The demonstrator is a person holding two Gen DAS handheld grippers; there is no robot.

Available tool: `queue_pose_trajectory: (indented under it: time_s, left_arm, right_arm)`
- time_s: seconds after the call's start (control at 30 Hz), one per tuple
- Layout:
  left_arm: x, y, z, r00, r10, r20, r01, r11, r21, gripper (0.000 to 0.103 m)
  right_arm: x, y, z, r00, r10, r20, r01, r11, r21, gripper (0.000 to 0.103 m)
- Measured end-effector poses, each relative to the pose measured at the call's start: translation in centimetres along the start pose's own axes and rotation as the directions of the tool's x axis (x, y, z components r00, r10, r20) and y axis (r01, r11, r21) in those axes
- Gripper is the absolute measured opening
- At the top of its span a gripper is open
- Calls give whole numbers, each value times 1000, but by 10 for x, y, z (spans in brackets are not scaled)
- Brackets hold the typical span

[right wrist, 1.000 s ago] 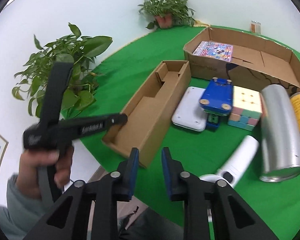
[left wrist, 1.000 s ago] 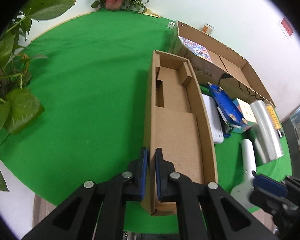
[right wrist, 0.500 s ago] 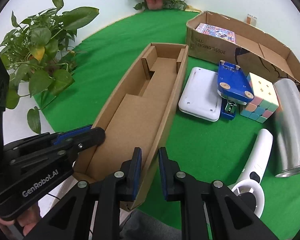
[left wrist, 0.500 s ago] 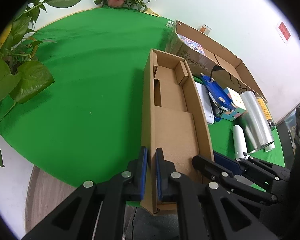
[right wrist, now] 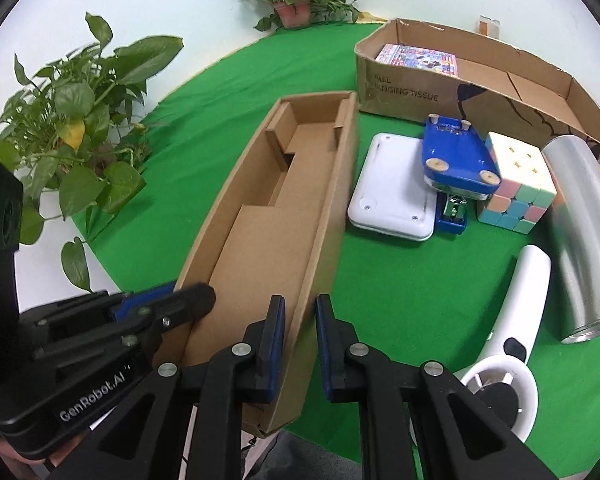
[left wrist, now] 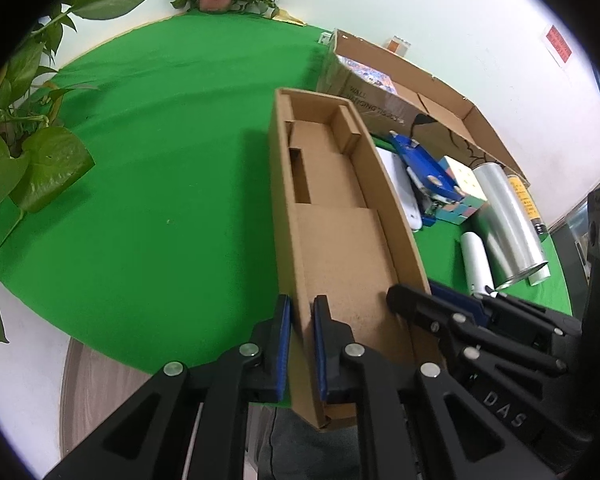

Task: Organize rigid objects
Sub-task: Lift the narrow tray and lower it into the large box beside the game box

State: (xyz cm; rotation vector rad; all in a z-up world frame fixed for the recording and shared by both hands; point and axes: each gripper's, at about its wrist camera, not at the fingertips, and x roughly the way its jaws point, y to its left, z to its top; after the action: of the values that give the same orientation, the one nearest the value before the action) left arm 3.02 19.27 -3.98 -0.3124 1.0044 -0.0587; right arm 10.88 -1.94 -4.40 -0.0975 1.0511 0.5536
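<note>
Cardboard, plain brown and folded into a long narrow tray (left wrist: 340,240), is the thing in hand: it lies lengthwise on the green bench (left wrist: 160,200), its near end jutting over the bench's front edge toward the person. It is empty apart from its own folded inserts at the far end.

The left gripper (left wrist: 300,344) is clamped on the tray's left wall, one pad inside and one outside. The right gripper (right wrist: 300,344) is now clamped on the opposite wall in the same way. That is the change: a second ago the right gripper hung above the bench with nothing between its pads, and it has since come down over the wall and pinched it, while the left has kept its grip throughout. With both long walls held, the tray can probably be lifted or slid level without twisting, so the step looks like positioning the container before filling it.

Just to the tray's right lie the loose items: a white flat case (right wrist: 392,188), a blue stapler (right wrist: 456,160) resting partly on it, a pastel puzzle cube (right wrist: 516,184), a silver cylinder (right wrist: 580,240) and a white handheld fan (right wrist: 516,320). Behind them stands a larger open carton (right wrist: 460,80) with a printed booklet inside. Potted plants (right wrist: 80,128) edge the bench.
</note>
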Motion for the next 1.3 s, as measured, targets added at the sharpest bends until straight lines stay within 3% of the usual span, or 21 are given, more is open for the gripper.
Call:
queue_pose_trajectory:
  time_s: [0.2,0.37,0.53,0.73,0.83,1.0,1.1,1.3]
  left_arm:
    - [-37,-24,16,989,35,145,-43,997,57,10]
    - [-57,-61,46,970,1,243,-37,989,143,10]
    - [-52,-110,87,959,-64,277,-8,968,252,10]
    - [-35,-172,146,951,-134,280,28,936,352,10]
    - [-24,-199,177,953,-146,264,33,920,390,10]
    - [3,-219,221,969,-155,192,69,917,393,10]
    - [20,-225,236,976,-134,174,55,917,396,10]
    - [65,-219,259,992,-76,104,32,927,373,10]
  right_arm:
    - [-33,4,10,992,9,122,-5,1000,-28,13]
    - [-69,-8,29,971,1,238,2,1000,-13,13]
    - [-113,-38,60,923,-87,376,90,996,9,13]
    - [-146,-92,107,883,-179,434,160,984,80,12]
    - [-156,-119,137,875,-216,434,191,976,101,12]
    - [-155,-163,186,891,-240,385,205,970,129,12]
    - [-145,-185,214,906,-242,346,206,969,140,12]
    - [-99,-220,259,943,-217,253,186,973,139,12]
